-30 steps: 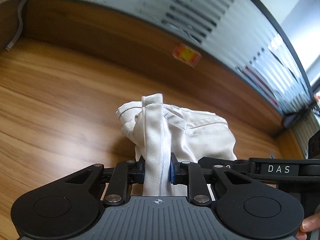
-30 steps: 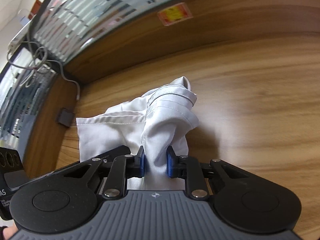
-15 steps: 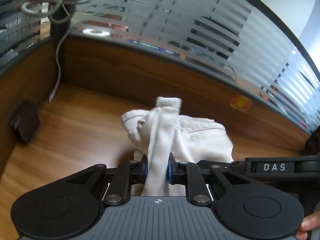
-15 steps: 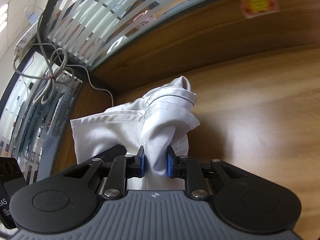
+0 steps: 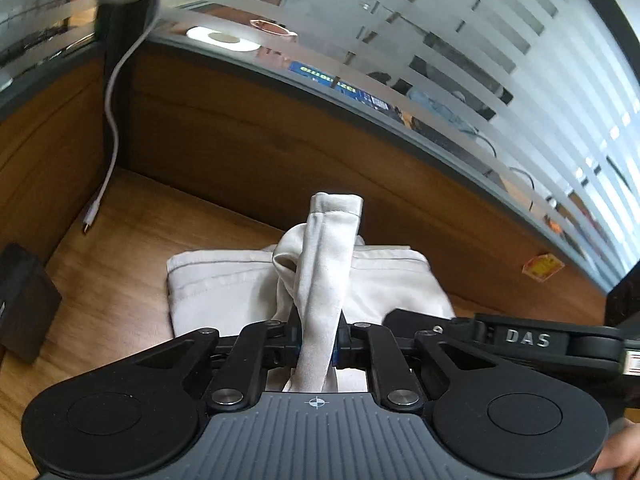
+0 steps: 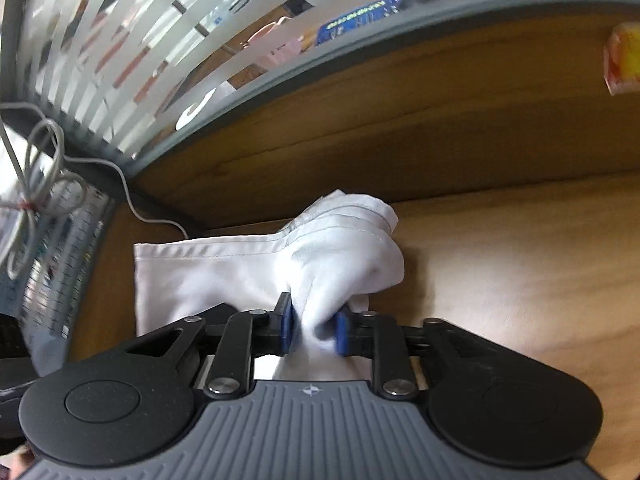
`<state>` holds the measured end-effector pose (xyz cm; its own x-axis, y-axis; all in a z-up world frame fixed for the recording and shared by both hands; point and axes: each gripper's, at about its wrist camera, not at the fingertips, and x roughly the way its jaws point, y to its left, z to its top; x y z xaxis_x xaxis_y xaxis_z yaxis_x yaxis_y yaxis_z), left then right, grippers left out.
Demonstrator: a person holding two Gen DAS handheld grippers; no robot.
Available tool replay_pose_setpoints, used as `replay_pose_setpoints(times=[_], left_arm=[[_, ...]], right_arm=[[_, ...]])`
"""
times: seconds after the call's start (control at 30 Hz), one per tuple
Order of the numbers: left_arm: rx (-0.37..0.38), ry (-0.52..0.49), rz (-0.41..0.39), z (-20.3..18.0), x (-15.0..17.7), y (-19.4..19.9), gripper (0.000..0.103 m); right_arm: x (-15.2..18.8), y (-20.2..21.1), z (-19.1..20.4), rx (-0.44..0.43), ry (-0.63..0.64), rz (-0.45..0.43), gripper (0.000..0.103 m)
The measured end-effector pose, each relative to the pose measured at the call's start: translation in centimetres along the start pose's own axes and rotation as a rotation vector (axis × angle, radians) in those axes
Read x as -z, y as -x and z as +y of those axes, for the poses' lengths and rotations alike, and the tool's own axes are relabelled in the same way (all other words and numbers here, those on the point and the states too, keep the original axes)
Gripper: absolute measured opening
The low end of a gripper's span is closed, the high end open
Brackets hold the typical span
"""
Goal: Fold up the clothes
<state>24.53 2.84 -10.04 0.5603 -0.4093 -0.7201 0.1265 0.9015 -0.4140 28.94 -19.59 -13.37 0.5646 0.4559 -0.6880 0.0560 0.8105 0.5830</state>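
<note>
Left wrist view: black two-finger left gripper (image 5: 318, 340) pointing forward and steeply down, blue-padded fingers (image 5: 294, 342) closing on an upright bunched strip of the white cotton garment (image 5: 224, 280). Strip clamped between the pads, its hemmed end standing above them. Rest of the garment folded in a flat wad on the brown wood-grain table (image 5: 120, 248), near the wooden back panel (image 5: 240, 148) under striped frosted glass. Thin white cable (image 5: 112, 136) dangling at the left corner, small black box (image 5: 24, 300) beside it, neither touching the cloth. Other tool's black body, lettered DAS, just to the right.

Right wrist view: black two-finger right gripper (image 6: 314, 330) also tilted down, fingers (image 6: 286, 326) opening, with a rounded bulge of the white garment (image 6: 208, 272) between the blue pads and apparently touched by both. Stitched edge running leftward, flat on the table (image 6: 520, 280); yellow-red sticker (image 6: 622, 60) on the panel at far right.

Step in hand, by judgement: setting down a folded bundle held at both ends, near the end of a fold. Next move likely calls for letting go on both sides and drawing back without dragging the layers apart.
</note>
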Motion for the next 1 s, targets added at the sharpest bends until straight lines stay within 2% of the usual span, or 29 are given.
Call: replay_pose_setpoints(times=[0.1, 0.2, 0.3, 0.33, 0.37, 0.5, 0.53, 0.6, 0.77, 1.0], left_arm=[[-0.001, 0.103, -0.019, 1.0, 0.4, 0.7, 0.014], [-0.02, 0.211, -0.019, 2.1, 1.8, 1.7, 0.014], [-0.107, 0.243, 0.029, 2.6, 3.1, 1.6, 0.015], [-0.125, 0.257, 0.029, 2.8, 3.5, 1.4, 0.017], [-0.143, 0.272, 0.029, 3.1, 4.0, 1.3, 0.023], [-0.163, 0.367, -0.014, 4.4, 4.8, 1.9, 0.036], [-0.172, 0.38, -0.02, 4.4, 4.9, 2.1, 0.042], [-0.192, 0.399, -0.026, 4.5, 5.2, 2.5, 0.049], [-0.209, 0.437, -0.017, 5.1, 6.2, 3.6, 0.051], [-0.195, 0.425, -0.031, 5.0, 7.7, 6.2, 0.054]], right_arm=[[-0.5, 0.2, 0.0, 0.007, 0.057, 0.005, 0.04], [-0.9, 0.8, 0.2, 0.014, 0.123, 0.009, 0.043], [-0.9, 1.6, 0.5, 0.036, 0.204, 0.016, 0.052], [-0.8, 1.9, 0.6, 0.045, 0.233, 0.02, 0.052], [-0.6, 2.3, 0.6, 0.052, 0.262, 0.027, 0.052], [0.4, 3.6, 0.0, 0.049, 0.339, 0.069, 0.065], [0.8, 3.9, -0.3, 0.042, 0.347, 0.082, 0.066], [1.5, 3.5, -0.2, 0.025, 0.343, 0.111, 0.066], [3.9, 3.1, -1.0, -0.016, 0.304, 0.185, 0.066], [7.3, 1.8, -0.9, -0.059, 0.229, 0.266, 0.065]])
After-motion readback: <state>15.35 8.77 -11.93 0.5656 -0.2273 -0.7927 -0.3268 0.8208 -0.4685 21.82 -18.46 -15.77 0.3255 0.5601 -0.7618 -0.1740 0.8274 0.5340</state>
